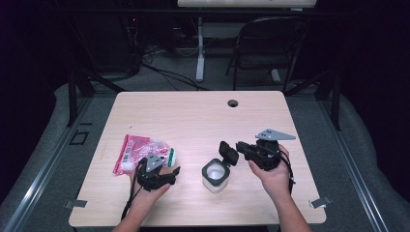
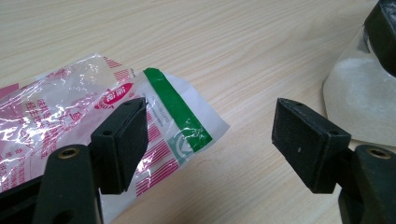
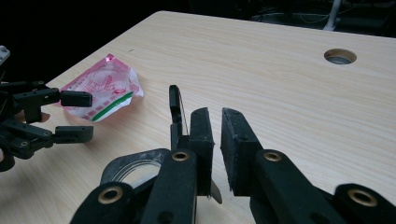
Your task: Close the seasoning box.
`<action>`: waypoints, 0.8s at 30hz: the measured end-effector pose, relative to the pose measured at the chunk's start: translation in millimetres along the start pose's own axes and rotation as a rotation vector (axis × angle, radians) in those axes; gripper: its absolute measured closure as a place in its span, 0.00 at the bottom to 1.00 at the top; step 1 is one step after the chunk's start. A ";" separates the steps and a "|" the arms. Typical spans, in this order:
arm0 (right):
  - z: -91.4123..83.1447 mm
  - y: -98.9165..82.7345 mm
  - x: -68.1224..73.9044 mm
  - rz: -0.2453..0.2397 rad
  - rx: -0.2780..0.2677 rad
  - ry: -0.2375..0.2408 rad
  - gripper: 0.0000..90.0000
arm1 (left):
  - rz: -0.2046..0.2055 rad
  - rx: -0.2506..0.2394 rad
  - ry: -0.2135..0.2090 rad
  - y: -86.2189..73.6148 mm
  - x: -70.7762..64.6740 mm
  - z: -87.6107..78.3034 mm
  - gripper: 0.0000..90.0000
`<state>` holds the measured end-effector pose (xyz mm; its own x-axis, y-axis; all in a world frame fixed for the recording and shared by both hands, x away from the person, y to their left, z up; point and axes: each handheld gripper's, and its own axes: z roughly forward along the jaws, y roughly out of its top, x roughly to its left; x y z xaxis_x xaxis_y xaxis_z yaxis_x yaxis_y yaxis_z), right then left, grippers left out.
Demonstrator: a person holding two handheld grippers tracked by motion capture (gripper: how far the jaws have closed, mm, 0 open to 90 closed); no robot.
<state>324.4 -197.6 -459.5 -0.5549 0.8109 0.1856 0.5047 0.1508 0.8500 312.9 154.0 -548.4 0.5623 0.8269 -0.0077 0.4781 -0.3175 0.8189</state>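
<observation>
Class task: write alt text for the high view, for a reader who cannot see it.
At a wooden table, the right gripper reaches the raised black flip lid of a small white jar. The left gripper rests open by a pink plastic packet.

A jar (image 1: 215, 176) with its lid (image 1: 228, 152) up, and a bag (image 1: 143, 153) to its left.

The jar is small and white, with a black rim around a round mouth. It stands upright near the front middle of the table. Its black flip lid (image 3: 175, 112) is swung open and stands almost on edge at the back right of the mouth. The 1 bag (image 2: 93, 126) is a flat plastic pouch, pink and white with a green stripe (image 2: 180, 108) near 1 end. It lies crumpled flat on the table, apart from the jar.
</observation>
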 end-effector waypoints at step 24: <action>2.7 -2.2 2.6 -0.001 0.008 0.016 0.96 | -0.010 -0.022 0.015 3.9 2.7 -6.2 0.31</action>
<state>323.6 -194.2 -462.3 -0.5658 0.8018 0.1924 0.5091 0.1563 0.8464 312.1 157.9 -541.7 0.5474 0.8368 -0.0080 0.4689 -0.2988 0.8311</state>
